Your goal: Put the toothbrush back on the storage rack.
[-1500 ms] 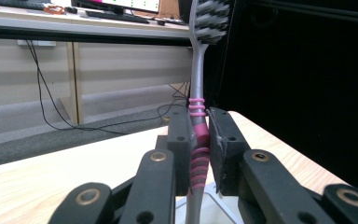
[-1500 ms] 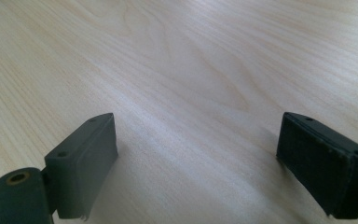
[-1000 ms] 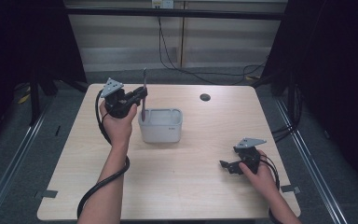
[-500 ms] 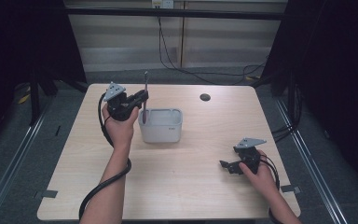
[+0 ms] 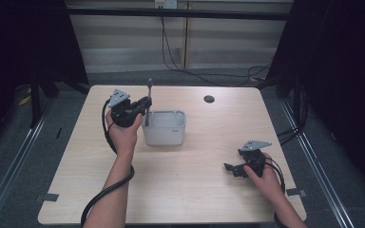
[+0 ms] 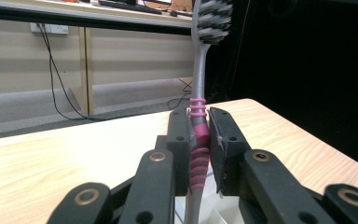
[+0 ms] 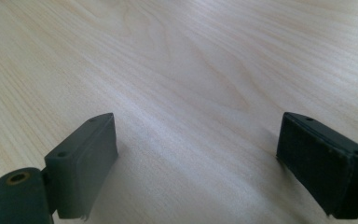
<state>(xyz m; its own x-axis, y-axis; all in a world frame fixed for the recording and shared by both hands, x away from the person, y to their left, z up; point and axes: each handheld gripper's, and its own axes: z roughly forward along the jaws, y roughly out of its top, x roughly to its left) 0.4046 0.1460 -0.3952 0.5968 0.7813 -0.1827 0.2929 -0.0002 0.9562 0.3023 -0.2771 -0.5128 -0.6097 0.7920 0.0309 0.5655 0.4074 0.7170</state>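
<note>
At the white bin's (image 5: 165, 128) left rim, the left gripper (image 5: 142, 105) clamps a toothbrush (image 6: 200, 135) upright by its ribbed pink grip; probably light, stiff and slick, so the ribs suit holding. The right gripper (image 7: 196, 163) rests gaping, apparently on the table (image 5: 195, 190).

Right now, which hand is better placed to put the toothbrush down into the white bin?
Left. The left gripper is already clamped on the toothbrush, upright at the white bin. The right gripper rests open on the table, well away.
</note>
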